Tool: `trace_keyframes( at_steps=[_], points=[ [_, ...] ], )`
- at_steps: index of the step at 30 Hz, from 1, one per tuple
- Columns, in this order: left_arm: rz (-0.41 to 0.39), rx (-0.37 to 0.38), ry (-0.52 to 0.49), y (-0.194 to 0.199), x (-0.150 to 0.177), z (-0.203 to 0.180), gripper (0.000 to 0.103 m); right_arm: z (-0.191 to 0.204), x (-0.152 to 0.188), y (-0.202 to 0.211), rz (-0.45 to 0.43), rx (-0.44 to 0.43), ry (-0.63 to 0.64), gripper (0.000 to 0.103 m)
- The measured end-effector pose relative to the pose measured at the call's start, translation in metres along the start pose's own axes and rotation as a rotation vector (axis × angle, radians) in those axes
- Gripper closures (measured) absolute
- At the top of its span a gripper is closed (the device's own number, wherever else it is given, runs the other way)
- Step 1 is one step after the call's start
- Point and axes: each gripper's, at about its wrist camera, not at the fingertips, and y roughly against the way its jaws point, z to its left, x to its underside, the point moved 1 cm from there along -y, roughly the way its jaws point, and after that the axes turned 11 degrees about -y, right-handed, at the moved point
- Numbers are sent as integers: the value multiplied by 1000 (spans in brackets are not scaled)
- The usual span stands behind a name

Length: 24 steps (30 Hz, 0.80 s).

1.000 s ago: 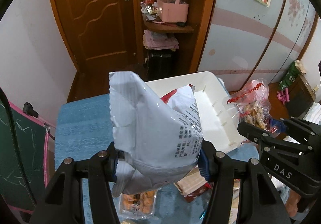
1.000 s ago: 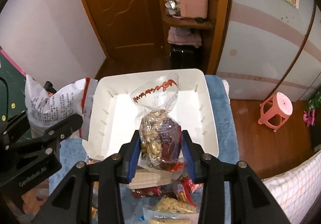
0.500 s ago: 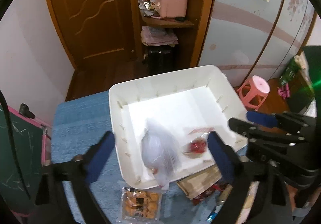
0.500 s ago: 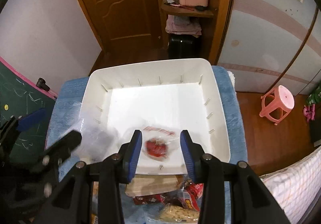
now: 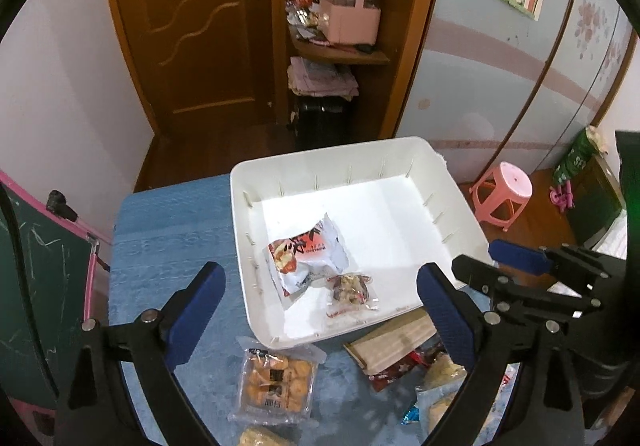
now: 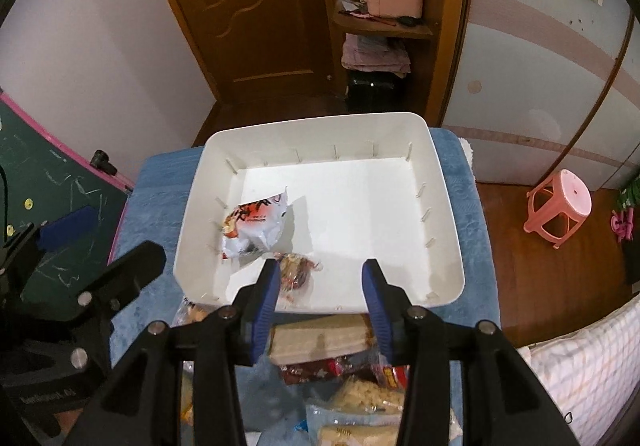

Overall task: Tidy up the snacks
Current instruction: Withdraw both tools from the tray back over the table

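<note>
A white tray (image 5: 240, 206) (image 6: 200, 174) sits on a blue cloth. In its near left part lie a white snack bag with red print (image 5: 308, 254) (image 6: 252, 226) and, beside it, a small clear nut packet (image 5: 350, 288) (image 6: 294, 272). My left gripper (image 5: 320, 282) hovers above the tray's near edge, its jaws opening wide and gripping nothing. My right gripper (image 6: 320, 270) is open over the same edge and holds nothing; the nut packet lies below its left finger. Each gripper shows at the edge of the other's view: right gripper (image 5: 496, 266), left gripper (image 6: 104, 246).
Loose snacks lie on the blue cloth (image 5: 168, 230) in front of the tray: an orange biscuit pack (image 5: 276, 382), a flat wafer box (image 5: 392, 338) (image 6: 320, 338) and several small packets. A green chalkboard (image 5: 36, 286) stands left, a pink stool (image 6: 560, 206) right.
The left gripper opened wide and let go of the white bag; the right let go of the nut packet. Both now lie in the tray.
</note>
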Motion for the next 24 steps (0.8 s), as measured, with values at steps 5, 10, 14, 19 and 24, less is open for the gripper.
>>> trace_keyframes(
  at_steps=[5,10,14,19,24],
  points=[
    [-26,-3,40,29,10,0,1,3,12,24,-33,-24,18,60],
    [-46,-20,45,55,21,-9,1,3,26,45,-54,-43,20,60],
    [-63,-30,37,77,32,-21,1,1,40,62,-67,-59,21,59],
    [-88,-40,30,106,46,-35,1,-5,59,82,-84,-70,24,59],
    [-108,-47,43,132,63,-42,1,-12,79,99,-97,-82,26,59]
  ],
)
